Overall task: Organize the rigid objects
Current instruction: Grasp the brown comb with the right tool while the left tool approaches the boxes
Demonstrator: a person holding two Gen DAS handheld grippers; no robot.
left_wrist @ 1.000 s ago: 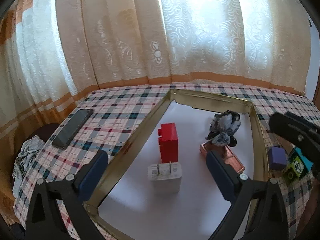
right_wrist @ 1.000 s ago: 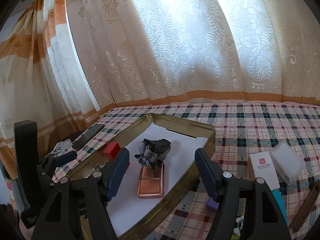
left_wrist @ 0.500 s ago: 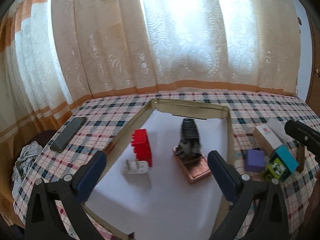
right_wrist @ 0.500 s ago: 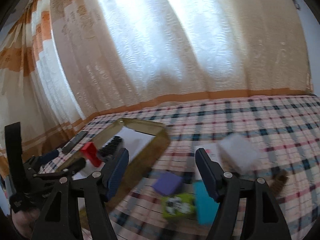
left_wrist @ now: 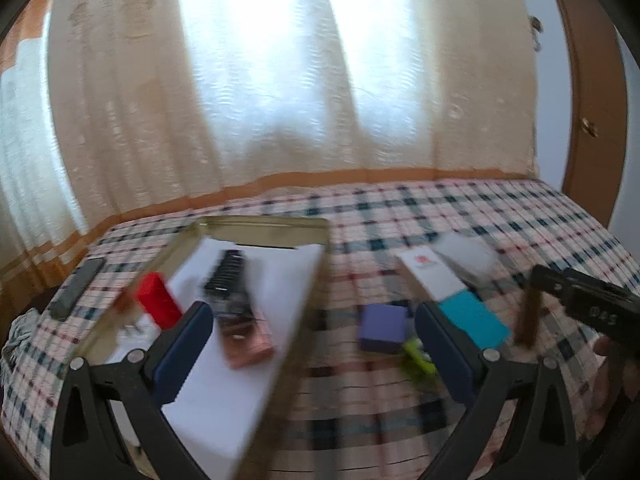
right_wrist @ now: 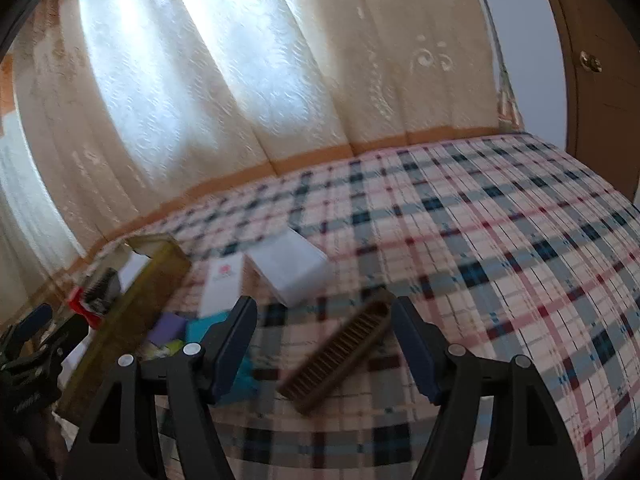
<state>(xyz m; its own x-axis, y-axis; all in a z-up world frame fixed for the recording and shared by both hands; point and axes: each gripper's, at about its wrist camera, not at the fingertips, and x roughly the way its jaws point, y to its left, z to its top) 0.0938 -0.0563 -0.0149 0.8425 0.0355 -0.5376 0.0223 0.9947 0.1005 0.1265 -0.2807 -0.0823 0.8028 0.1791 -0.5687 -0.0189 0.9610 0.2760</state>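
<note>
Likely home: lace curtains (right_wrist: pixel 240 92), plaid tablecloth (right_wrist: pixel 500 232)

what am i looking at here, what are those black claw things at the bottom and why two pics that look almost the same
The black claws are hand-held grippers, one in each of a person's hands, each carrying a wide-angle camera that looks out along its two fingers. So there are two pictures of one checked tablecloth.

The left gripper looks at a gold tray holding a red block and a copper box. A purple block and a teal box lie beside the tray.

The right gripper hovers over a brown comb, near a white box.

Both are open and hold nothing. The blur comes from movement.
</note>
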